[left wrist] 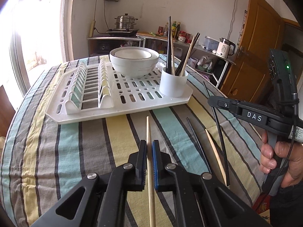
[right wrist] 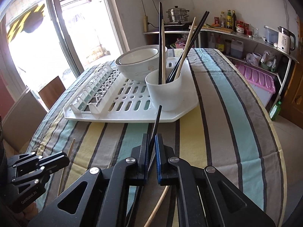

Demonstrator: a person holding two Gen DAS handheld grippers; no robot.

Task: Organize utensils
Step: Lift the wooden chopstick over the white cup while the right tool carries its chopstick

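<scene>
The left tongs (left wrist: 149, 147) are closed on a pale wooden chopstick (left wrist: 149, 162), its tip pointing toward the white drying rack (left wrist: 121, 111). The right tongs (right wrist: 151, 141) are gripping a black chopstick (right wrist: 156, 121), raised just before the white cup (right wrist: 164, 94). This cup stands on the rack's corner beside the stacked bowls (right wrist: 138, 66) and holds several chopsticks upright. More chopsticks (left wrist: 217, 151) lie on the striped table (left wrist: 85, 147).
</scene>
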